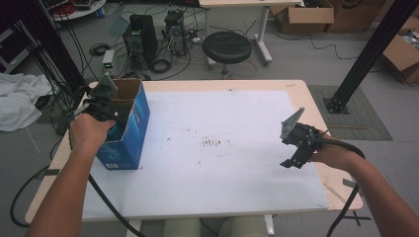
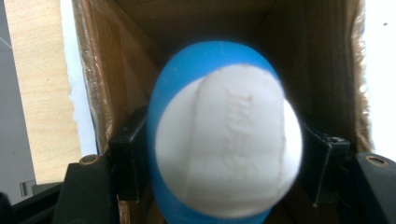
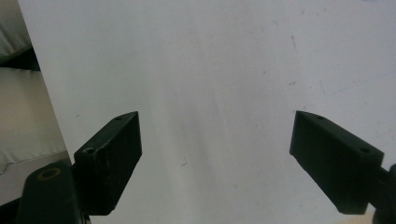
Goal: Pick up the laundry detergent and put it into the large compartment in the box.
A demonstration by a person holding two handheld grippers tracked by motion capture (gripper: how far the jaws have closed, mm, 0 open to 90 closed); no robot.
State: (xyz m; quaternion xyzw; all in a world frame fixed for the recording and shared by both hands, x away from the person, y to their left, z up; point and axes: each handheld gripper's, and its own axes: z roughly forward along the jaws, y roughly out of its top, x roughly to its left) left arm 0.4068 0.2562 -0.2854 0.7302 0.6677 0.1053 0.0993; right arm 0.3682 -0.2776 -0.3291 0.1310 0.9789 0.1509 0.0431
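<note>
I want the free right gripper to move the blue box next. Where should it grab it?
Probably the blue box's open top rim, coming from above: one jaw inside, one outside the thin cardboard wall on the side away from the left gripper. The body looks too broad to span.

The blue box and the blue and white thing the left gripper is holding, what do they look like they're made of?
Blue box: cardboard, with a printed blue outside, brown inside and ragged torn edges. Blue and white object, held in the left gripper: smooth and matte with raised lettering, probably rubber or soft plastic; too blurred to be sure.
</note>
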